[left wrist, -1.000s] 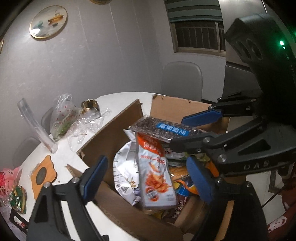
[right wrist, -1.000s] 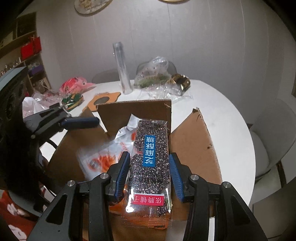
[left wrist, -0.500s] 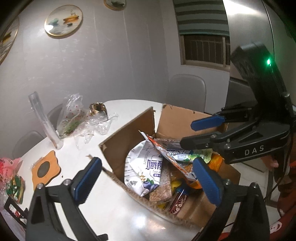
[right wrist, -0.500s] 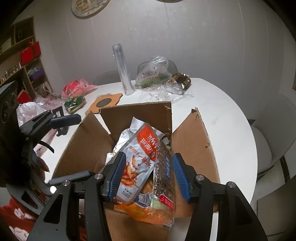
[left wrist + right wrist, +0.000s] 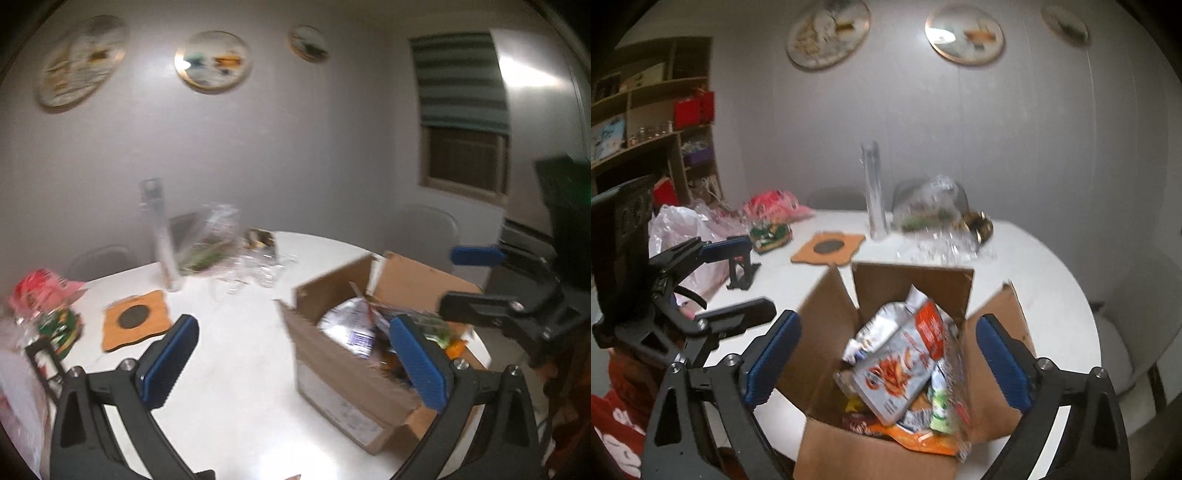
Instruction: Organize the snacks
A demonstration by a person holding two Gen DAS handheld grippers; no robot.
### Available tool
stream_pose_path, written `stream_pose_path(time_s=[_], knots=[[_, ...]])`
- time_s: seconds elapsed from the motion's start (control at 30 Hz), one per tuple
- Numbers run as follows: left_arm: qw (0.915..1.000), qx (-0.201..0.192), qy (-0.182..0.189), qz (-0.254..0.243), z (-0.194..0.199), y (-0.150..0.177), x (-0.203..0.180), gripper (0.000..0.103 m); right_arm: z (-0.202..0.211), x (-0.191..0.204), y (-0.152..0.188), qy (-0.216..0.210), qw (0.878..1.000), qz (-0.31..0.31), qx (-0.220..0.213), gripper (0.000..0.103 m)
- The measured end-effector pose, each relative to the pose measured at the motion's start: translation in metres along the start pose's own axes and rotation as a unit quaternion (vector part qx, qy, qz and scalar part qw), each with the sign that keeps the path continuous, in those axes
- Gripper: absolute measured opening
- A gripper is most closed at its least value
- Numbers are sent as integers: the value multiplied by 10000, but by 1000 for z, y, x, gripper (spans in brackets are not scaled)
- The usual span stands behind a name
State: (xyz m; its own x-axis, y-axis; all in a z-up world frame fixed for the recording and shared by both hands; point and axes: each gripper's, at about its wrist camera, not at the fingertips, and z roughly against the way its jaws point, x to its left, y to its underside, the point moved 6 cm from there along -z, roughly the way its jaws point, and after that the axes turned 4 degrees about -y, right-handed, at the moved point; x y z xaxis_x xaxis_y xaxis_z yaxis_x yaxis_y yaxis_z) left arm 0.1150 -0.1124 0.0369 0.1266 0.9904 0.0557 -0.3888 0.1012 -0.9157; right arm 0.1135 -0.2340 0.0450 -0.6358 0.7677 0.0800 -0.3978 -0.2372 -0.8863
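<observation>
Over at the table's (image 5: 236, 373) left edge, loose bags (image 5: 40, 306) wait. Your left hand-held gripper (image 5: 291, 354) hangs with its jaws apart, nothing in them, aimed at bare tabletop beside the cardboard box (image 5: 908, 373). Swing it left for those bags and pinch one by a flat seam. The box stands near the right edge, snack packets (image 5: 905, 362) upright inside. Your right hand-held gripper (image 5: 886, 362) gapes empty above them; use it to steady the leaning packets.
</observation>
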Motion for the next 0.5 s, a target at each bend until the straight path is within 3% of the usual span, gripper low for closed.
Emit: stream_pose_path(time_s=[0.07,0.23,0.5], knots=[[9994,-86,-277,185,5,4,12,102,2,6,1,48,9997,94,-211,103],[9959,-193,-651,602,8,15,41,102,9,26,4,323,9922,634,-1026,103],[9909,-256,-985,884,4,31,65,102,2,38,10,337,9880,649,-1357,103]])
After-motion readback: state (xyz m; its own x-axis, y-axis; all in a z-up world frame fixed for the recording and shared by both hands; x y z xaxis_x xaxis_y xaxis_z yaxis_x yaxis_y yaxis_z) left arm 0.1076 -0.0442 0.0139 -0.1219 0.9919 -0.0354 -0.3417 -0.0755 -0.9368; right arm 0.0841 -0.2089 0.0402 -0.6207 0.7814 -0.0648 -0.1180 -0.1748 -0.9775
